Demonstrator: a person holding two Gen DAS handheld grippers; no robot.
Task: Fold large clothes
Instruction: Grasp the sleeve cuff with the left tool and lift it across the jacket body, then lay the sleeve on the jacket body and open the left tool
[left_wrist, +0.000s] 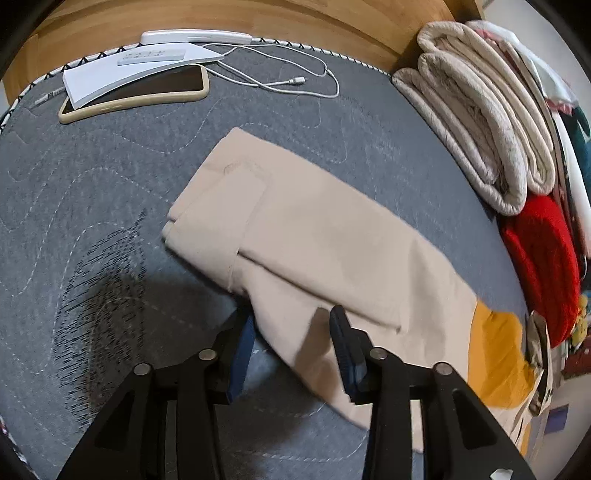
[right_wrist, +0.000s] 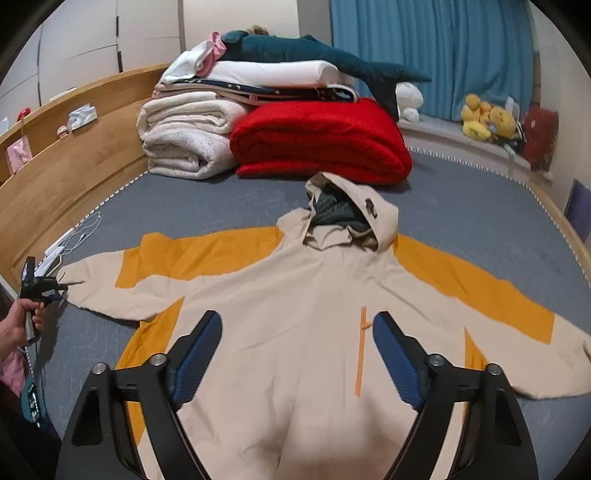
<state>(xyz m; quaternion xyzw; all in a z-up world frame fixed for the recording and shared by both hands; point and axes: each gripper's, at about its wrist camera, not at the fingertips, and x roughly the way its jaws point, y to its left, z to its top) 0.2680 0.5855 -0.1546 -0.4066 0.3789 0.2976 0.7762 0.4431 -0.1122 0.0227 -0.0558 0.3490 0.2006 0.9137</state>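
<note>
A beige and orange hooded jacket (right_wrist: 295, 302) lies spread flat on the grey mattress (right_wrist: 461, 206), sleeves out to both sides, hood toward the far end. My right gripper (right_wrist: 297, 332) is open and empty above the jacket's chest. In the left wrist view the jacket's left sleeve (left_wrist: 314, 251) lies across the mattress with its cuff (left_wrist: 218, 206) toward the far left. My left gripper (left_wrist: 291, 321) is open, its fingers on either side of the sleeve's near edge. The left gripper also shows in the right wrist view (right_wrist: 55, 286) at the sleeve cuff, held by a hand.
Folded white quilts (right_wrist: 188, 133), a red blanket (right_wrist: 321, 136) and a plush shark (right_wrist: 314, 55) are stacked at the bed's far end. A phone (left_wrist: 133, 96), white papers (left_wrist: 140, 70) and a charging cable (left_wrist: 295, 79) lie by the wooden bed frame (right_wrist: 74, 166). Plush toys (right_wrist: 487, 118) sit by the blue curtain.
</note>
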